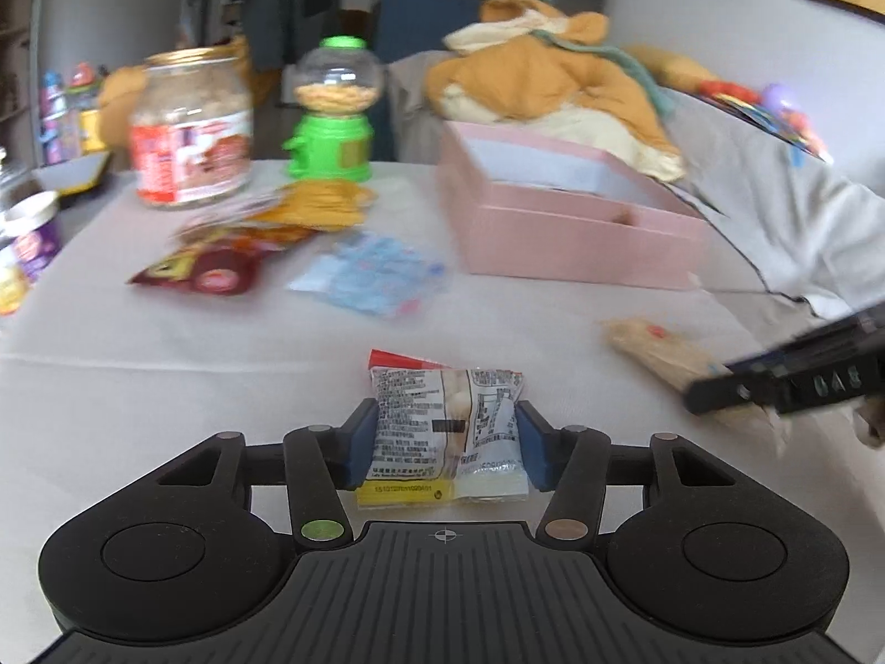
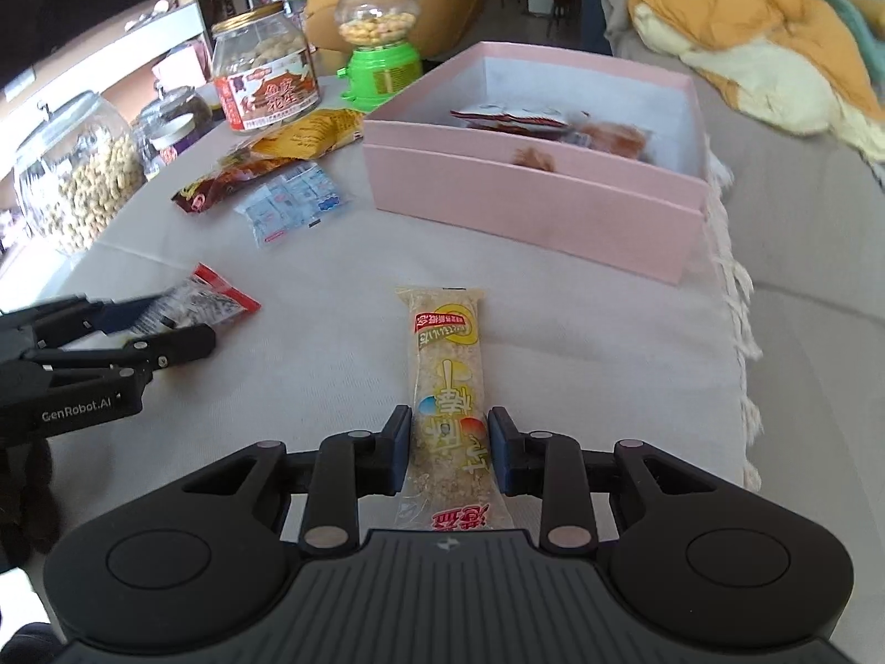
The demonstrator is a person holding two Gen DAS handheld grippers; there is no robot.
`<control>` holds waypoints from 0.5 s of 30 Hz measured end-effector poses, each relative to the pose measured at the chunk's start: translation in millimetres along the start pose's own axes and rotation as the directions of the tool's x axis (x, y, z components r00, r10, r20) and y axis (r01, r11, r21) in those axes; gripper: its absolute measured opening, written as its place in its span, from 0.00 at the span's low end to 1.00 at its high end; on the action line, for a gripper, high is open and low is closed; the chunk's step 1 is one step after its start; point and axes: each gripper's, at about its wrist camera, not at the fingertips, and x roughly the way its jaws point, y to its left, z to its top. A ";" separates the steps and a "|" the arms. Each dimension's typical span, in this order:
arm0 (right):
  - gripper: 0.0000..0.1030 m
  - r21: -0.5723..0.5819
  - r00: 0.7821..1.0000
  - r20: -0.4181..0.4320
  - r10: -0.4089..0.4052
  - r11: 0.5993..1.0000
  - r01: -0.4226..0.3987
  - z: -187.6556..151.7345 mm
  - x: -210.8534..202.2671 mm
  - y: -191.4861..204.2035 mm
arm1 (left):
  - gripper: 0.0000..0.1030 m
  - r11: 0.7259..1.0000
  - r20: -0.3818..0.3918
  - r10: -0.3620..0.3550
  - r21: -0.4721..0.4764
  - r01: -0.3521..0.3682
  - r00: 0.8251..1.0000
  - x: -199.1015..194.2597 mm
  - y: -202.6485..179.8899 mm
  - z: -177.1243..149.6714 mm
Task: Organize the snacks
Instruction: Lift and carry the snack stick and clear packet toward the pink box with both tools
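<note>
Both claws are clamped for loading into the pink box [image 2: 531,188] ahead: the right gripper [image 2: 449,454] pinches the long bar [image 2: 448,365] across its narrow width, the left gripper [image 1: 447,445] squeezes 1 small packet [image 1: 445,420].

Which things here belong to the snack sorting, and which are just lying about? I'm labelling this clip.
Part of the job:
- pink box
- long snack bar, in the right tool
- small printed packet, between the left tool's pads
- blue-white packet
- red and yellow bags

Lying about:
- green candy dispenser
- peanut jar
- orange garment
</note>
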 end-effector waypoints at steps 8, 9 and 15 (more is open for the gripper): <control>0.27 0.023 0.995 0.097 0.032 0.999 -0.034 6.9 -41.8 -6.6 | 0.55 0.992 0.027 -0.050 0.120 0.047 0.998 -13.7 -45.0 13.0; 0.24 0.026 0.993 0.112 0.037 0.999 -0.040 7.6 -48.2 -8.0 | 0.55 0.991 0.031 -0.056 0.126 0.052 0.998 -15.6 -48.1 14.4; 0.04 0.006 0.990 0.137 0.030 1.000 -0.031 7.0 -63.7 -12.3 | 0.55 0.990 0.028 -0.057 0.131 0.053 0.998 -15.5 -53.3 14.4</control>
